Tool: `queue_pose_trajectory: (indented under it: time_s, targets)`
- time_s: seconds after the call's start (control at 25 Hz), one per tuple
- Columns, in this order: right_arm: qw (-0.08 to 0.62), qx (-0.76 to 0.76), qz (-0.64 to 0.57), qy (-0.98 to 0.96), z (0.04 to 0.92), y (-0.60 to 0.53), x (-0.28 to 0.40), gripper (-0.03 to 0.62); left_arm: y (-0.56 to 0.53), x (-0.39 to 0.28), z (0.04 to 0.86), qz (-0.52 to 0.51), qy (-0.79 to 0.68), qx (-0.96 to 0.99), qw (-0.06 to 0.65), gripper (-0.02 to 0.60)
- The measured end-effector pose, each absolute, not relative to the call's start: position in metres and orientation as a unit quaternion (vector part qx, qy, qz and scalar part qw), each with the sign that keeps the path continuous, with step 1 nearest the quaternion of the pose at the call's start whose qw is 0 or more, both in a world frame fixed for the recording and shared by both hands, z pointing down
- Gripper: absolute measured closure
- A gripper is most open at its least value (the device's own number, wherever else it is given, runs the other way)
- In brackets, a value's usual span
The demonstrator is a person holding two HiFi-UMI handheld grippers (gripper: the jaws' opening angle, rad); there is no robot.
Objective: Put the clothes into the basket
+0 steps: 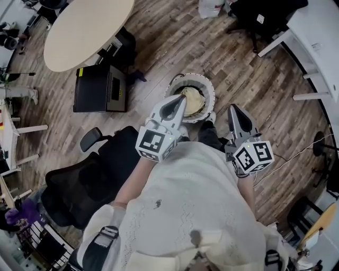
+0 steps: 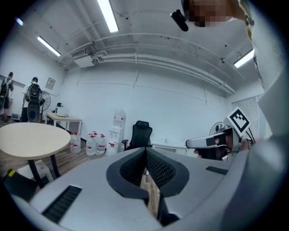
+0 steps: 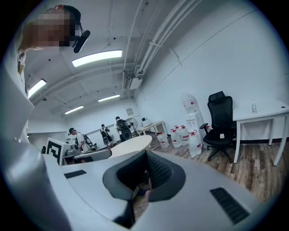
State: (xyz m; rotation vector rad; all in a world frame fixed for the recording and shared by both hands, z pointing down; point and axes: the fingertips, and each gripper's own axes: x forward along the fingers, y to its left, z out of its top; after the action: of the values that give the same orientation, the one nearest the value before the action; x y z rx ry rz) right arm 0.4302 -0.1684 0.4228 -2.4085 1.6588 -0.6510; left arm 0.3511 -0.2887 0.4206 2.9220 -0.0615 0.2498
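Note:
On the wooden floor in front of me stands a round white basket (image 1: 208, 88), with cream-coloured clothes (image 1: 193, 102) lying inside it. In the head view my left gripper (image 1: 181, 100) hangs over the basket's near left rim, shut, with nothing between its jaws. My right gripper (image 1: 232, 108) is to the right of the basket, clear of it, and its jaws also meet with nothing in them. Both gripper views look level across the room: the left gripper (image 2: 145, 151) and the right gripper (image 3: 145, 156) each show pads pressed together. The basket is in neither gripper view.
A black office chair (image 1: 87, 180) stands close at my left. Beyond it sit a black box (image 1: 99, 88) and a round beige table (image 1: 87, 29). A white desk (image 1: 318, 37) and another black chair (image 1: 259, 16) are at the far right. Water bottles (image 2: 95, 144) line the wall.

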Motion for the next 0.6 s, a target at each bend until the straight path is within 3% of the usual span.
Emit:
queue_pose_trajectory:
  time_s: [0.6]
  targets:
    - [0.085, -0.826, -0.139, 0.54, 0.35, -0.139, 0.438, 0.586, -0.299, 0.324, 0.339, 0.019, -0.05, 0.997, 0.057, 0.56]
